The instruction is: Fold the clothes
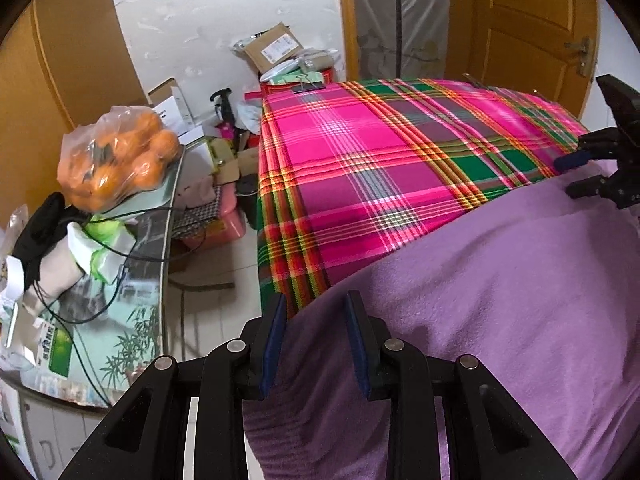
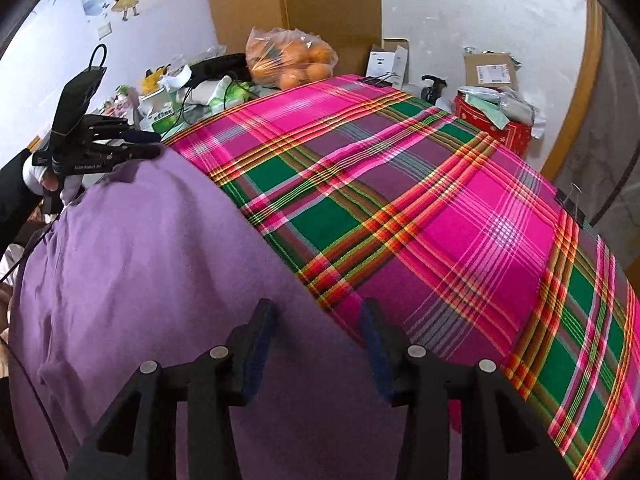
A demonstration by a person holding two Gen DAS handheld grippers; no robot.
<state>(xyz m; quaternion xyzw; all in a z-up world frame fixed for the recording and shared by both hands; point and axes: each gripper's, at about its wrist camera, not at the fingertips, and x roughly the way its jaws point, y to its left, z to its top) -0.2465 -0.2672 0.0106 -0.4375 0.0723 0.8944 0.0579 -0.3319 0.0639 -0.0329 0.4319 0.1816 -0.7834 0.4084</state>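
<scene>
A purple garment (image 1: pixel 500 280) (image 2: pixel 140 280) lies spread on the near part of a table covered with a pink and green plaid cloth (image 1: pixel 360 152) (image 2: pixel 440 220). My left gripper (image 1: pixel 316 308) is over the garment's left far edge. Its jaws stand apart and purple cloth shows flat in the gap, unpinched. In the right wrist view the left gripper (image 2: pixel 158 145) sits at that same corner, held by a gloved hand. My right gripper (image 2: pixel 318 316) straddles the garment's right far edge with its jaws wide and no grip on the cloth. From the left wrist view the right gripper (image 1: pixel 562 178) is low over the cloth.
A bag of oranges (image 1: pixel 120 156) (image 2: pixel 292 60) sits on a cluttered glass side table (image 1: pixel 152 264) left of the plaid table. Cardboard boxes (image 1: pixel 272 48) and a red box (image 2: pixel 492 120) lie beyond. Binder clips (image 1: pixel 308 86) (image 2: pixel 572 204) pin the plaid cloth. A wooden door (image 1: pixel 528 20) stands behind.
</scene>
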